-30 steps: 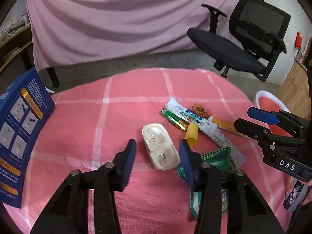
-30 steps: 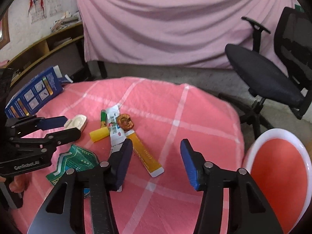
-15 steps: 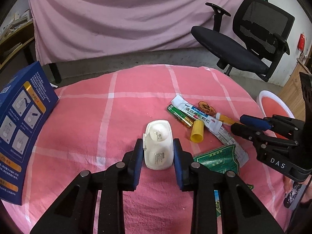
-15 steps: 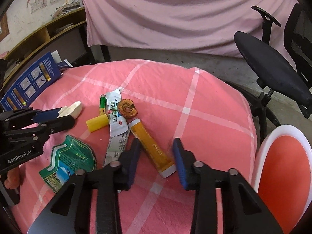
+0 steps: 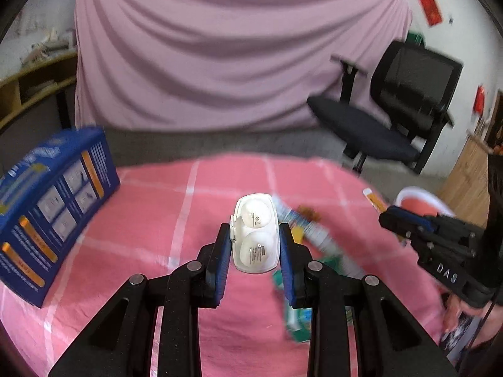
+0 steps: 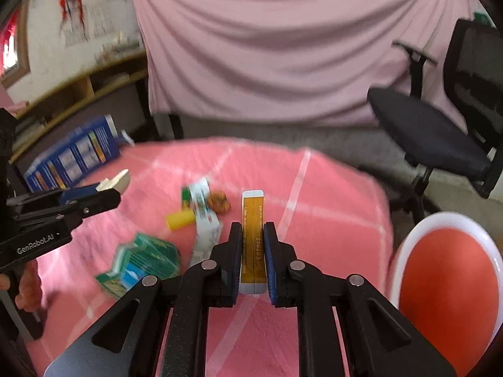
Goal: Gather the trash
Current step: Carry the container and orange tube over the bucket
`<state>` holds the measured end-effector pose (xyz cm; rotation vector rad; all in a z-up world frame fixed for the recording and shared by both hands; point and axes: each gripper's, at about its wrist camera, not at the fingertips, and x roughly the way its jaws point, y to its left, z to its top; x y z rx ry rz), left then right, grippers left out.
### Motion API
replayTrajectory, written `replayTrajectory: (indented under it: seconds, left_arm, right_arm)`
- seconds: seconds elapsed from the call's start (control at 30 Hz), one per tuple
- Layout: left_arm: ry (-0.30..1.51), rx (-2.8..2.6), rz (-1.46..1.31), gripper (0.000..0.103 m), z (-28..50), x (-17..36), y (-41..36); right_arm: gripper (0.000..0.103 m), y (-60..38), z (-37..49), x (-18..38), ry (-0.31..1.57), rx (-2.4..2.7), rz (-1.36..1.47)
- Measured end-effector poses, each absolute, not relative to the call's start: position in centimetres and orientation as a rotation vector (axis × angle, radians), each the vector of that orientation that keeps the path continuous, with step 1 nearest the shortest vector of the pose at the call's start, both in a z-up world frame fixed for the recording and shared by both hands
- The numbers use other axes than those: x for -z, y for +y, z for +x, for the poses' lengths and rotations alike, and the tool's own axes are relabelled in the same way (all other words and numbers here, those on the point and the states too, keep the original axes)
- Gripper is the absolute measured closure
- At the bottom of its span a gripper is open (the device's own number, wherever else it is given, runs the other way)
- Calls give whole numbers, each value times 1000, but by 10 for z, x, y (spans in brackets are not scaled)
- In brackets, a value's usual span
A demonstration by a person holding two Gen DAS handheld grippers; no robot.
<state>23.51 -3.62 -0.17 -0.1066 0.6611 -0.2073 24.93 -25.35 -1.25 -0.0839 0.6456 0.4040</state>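
**Both grippers loaded, bin run next**

The left gripper (image 5: 255, 253) has its fingers clenched on a white plastic case (image 5: 256, 235), held above the pink checked table (image 5: 151, 213). The right gripper (image 6: 253, 260) has just been closing and now grips an orange sachet (image 6: 252, 235) lengthwise between its fingers, also clear of the cloth. So the pick-up step looks finished for these two pieces; the step in hand seems to be the carry.

The likely target is the red bin with a white rim (image 6: 446, 286), off the table's right edge, nearest the right gripper. The next move calls for swinging each load over that rim before letting go, the left one crossing the table.

On the table, taking the yellow cap (image 6: 179, 220) as the mark: a white tube (image 6: 204, 210) lies just beside it, a brown scrap (image 6: 219, 202) beyond the tube, a green wrapper (image 6: 141, 264) nearer the camera. A blue box (image 5: 53, 213) stands at the far left edge. An office chair (image 6: 440, 132) sits behind the bin, not in the way.
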Motion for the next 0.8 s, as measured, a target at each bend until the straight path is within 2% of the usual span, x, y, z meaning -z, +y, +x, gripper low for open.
replayTrajectory:
  seconds: [0.5,0.8]
  left_arm:
    - [239,285,0,78,176,-68,-110]
    - [157,399,66,78,171,-83,-179]
  right_arm:
    - [91,-314,170,-53,94,-247,27]
    - [91,-362,158,-63,40,-104,98]
